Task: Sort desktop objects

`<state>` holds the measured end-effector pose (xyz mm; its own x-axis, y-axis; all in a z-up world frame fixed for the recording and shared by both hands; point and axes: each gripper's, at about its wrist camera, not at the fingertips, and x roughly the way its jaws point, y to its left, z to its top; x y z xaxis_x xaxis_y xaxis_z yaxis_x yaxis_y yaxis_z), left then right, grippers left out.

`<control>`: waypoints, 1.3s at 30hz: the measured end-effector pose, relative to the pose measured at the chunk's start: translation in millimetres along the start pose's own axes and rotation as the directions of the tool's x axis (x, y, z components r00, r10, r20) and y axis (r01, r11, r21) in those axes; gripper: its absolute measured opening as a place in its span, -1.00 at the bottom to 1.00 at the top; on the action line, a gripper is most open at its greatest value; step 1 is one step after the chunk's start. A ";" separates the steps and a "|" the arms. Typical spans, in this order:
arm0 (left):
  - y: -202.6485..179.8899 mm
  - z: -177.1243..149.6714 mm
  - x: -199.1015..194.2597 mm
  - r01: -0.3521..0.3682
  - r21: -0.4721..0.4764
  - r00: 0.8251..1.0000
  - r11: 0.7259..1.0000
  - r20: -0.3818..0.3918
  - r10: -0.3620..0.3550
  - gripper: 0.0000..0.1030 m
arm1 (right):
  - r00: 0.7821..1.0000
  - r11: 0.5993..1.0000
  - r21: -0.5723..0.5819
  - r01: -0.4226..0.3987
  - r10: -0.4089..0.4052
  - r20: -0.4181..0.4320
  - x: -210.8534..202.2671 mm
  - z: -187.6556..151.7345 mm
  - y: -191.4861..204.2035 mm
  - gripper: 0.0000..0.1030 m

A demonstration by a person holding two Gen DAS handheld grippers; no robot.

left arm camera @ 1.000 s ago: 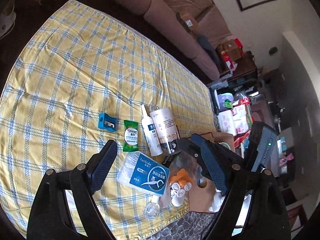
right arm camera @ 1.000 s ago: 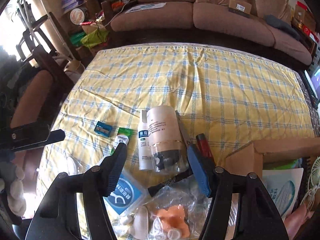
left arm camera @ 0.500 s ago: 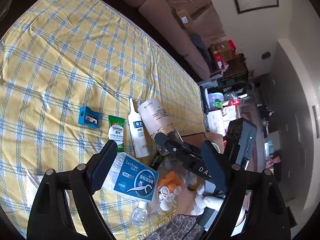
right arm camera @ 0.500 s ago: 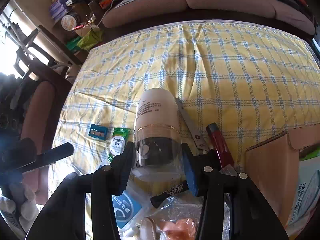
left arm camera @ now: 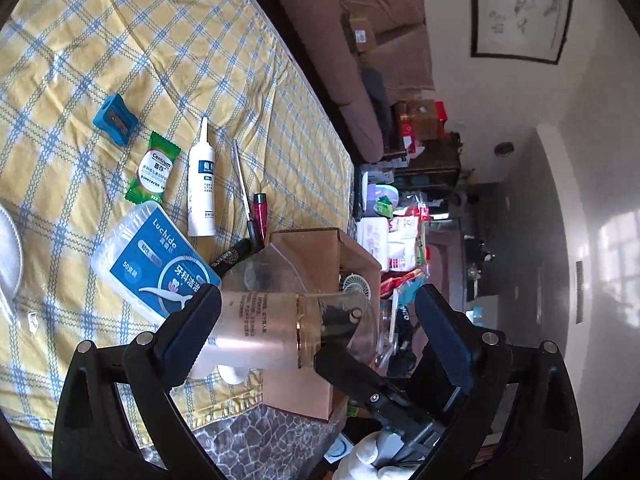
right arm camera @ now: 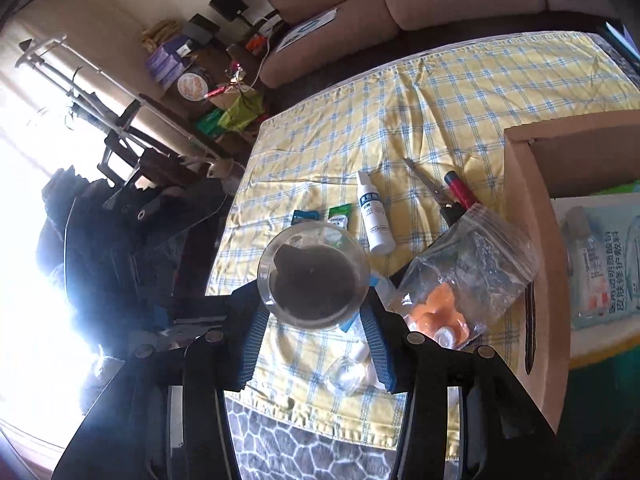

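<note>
My right gripper [right arm camera: 314, 316] is shut on the frosted white bottle with a clear cap [right arm camera: 314, 276] and holds it above the table's near edge. In the left wrist view the same bottle [left arm camera: 272, 330] lies sideways between my left fingers, which stand wide apart; the left gripper [left arm camera: 316, 336] is open and not gripping it. On the yellow checked cloth [left arm camera: 120, 40] lie a blue sharpener [left arm camera: 115, 120], a green Centrum sachet [left arm camera: 153, 169], a white tube [left arm camera: 201, 184], scissors with a red handle [left arm camera: 256, 204] and a blue floss-pick box [left arm camera: 156, 264].
An open cardboard box [right arm camera: 532, 168] stands at the table's right end with packs inside. A clear zip bag with orange and white bits [right arm camera: 464, 276] lies beside it. A sofa [right arm camera: 400, 4] runs behind the table. Cluttered shelves [left arm camera: 416, 200] stand beyond the box.
My right gripper closed on the white bottle, lifted it off the cloth and brought it toward the near edge. The left gripper moved closer, so the bottle now sits between its open fingers.
</note>
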<state>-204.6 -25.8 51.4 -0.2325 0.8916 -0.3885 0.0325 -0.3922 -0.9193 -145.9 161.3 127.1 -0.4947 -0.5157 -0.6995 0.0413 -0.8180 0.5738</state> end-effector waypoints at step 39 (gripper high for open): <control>-20.9 -159.5 -0.8 -0.465 0.740 0.850 0.486 0.219 0.480 0.43 | 0.998 0.998 -0.014 0.066 -0.065 0.016 -73.8 -87.1 -19.4 -0.28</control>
<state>-50.0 17.8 60.9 -0.3950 0.5199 -0.7574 -0.5956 -0.7727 -0.2198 -34.6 193.1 130.6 -0.5098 -0.4571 -0.7288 0.0211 -0.8536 0.5206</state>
